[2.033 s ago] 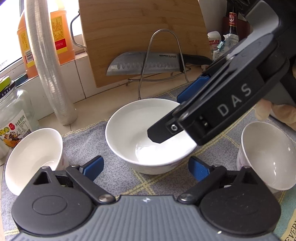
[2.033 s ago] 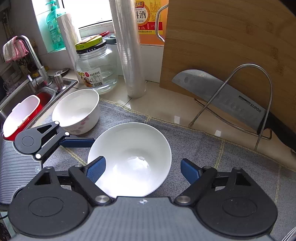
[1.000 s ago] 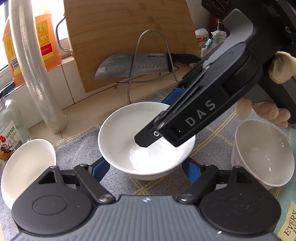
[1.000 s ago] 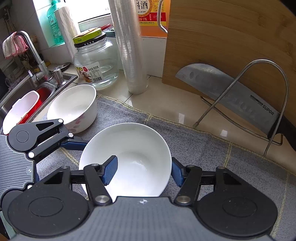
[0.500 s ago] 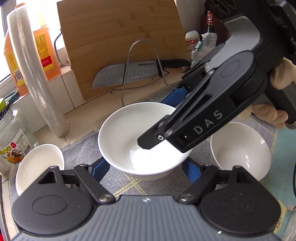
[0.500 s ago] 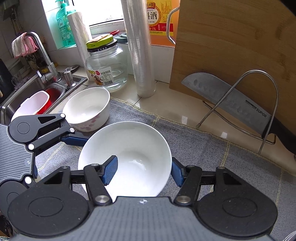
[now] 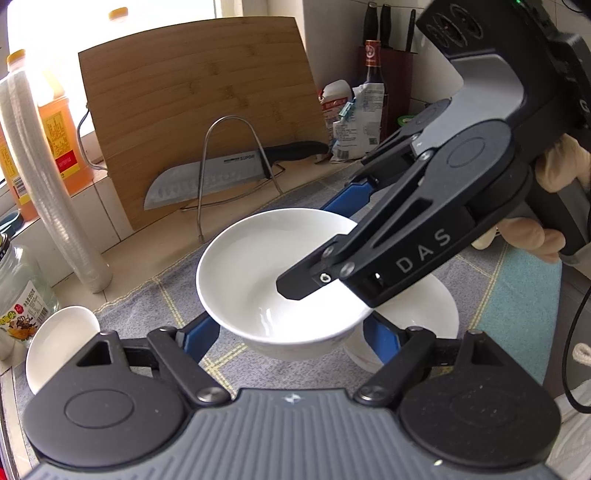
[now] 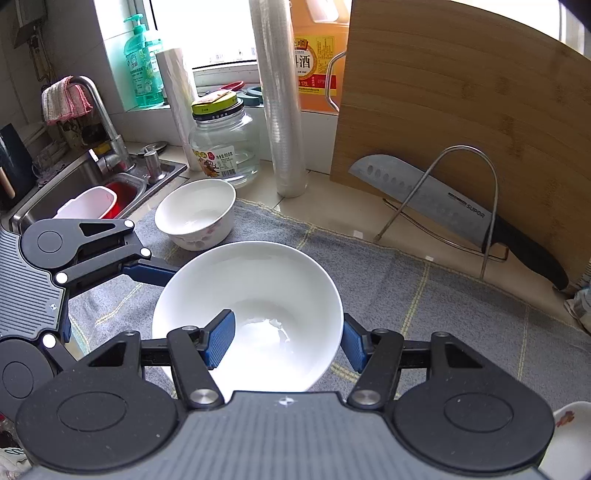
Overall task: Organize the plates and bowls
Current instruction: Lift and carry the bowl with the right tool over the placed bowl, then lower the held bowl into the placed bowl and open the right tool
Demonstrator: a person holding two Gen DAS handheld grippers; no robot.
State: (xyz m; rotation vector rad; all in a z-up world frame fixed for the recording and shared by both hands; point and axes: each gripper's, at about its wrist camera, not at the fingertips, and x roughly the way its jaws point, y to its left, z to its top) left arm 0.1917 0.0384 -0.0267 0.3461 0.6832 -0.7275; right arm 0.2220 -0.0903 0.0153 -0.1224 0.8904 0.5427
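So that the wide bowl (image 8: 251,295) rides level above the mat (image 8: 424,295), the left gripper (image 7: 291,338) and right gripper (image 8: 286,339) each clamp its rim.

Bright window (image 8: 221,33) backlight blows out; fisheye bends edges, otherwise sharp.

Daylight pours through a window (image 8: 221,33) above a tiled sill. A steel sink (image 8: 74,184) with a curved faucet (image 8: 99,122) sits at the desk's (image 8: 332,218) end, and pale tiles (image 7: 107,218) line the wall.
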